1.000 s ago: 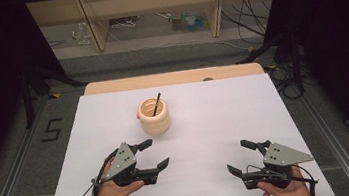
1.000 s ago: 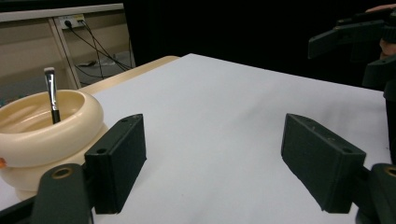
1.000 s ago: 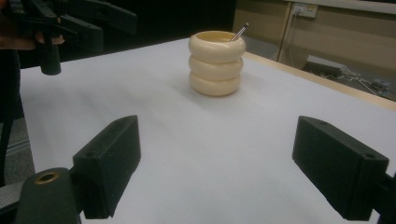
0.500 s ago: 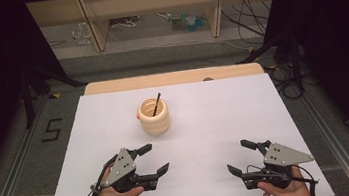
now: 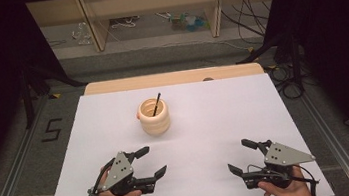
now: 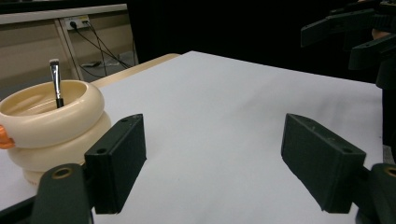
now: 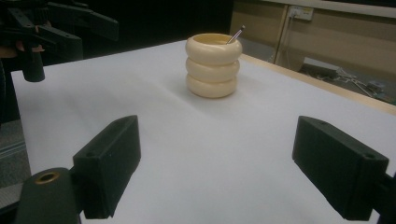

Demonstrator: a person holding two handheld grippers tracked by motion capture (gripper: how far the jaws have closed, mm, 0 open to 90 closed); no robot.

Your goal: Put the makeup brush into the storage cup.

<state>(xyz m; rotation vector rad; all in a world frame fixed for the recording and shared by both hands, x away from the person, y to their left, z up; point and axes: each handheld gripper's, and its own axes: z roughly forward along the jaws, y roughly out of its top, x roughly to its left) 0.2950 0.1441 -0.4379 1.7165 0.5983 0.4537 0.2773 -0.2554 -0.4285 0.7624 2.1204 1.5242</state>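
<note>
A cream pot of three stacked rings [image 5: 153,116] stands on the white table top [image 5: 214,108], left of the middle, with a thin black brush [image 5: 156,104] leaning in it. My left gripper [image 5: 151,161] rests near the front left, open and empty, with the pot beyond it. At the front right my right gripper [image 5: 240,156] is open and empty too. The left gripper view has the pot [image 6: 51,126] and brush [image 6: 56,81] at its left, past the left gripper [image 6: 219,163]. The right gripper view shows the pot [image 7: 213,65] ahead of the right gripper [image 7: 229,172].
A wooden strip [image 5: 175,78] edges the table's far side. Behind it stand pale shelves [image 5: 151,10] with cables on the floor. Dark curtains flank both sides. A "5" mark [image 5: 50,129] lies on the floor at the left.
My left gripper has drawn back a little toward the table's near edge, still open. The right gripper and the pot have not moved.
</note>
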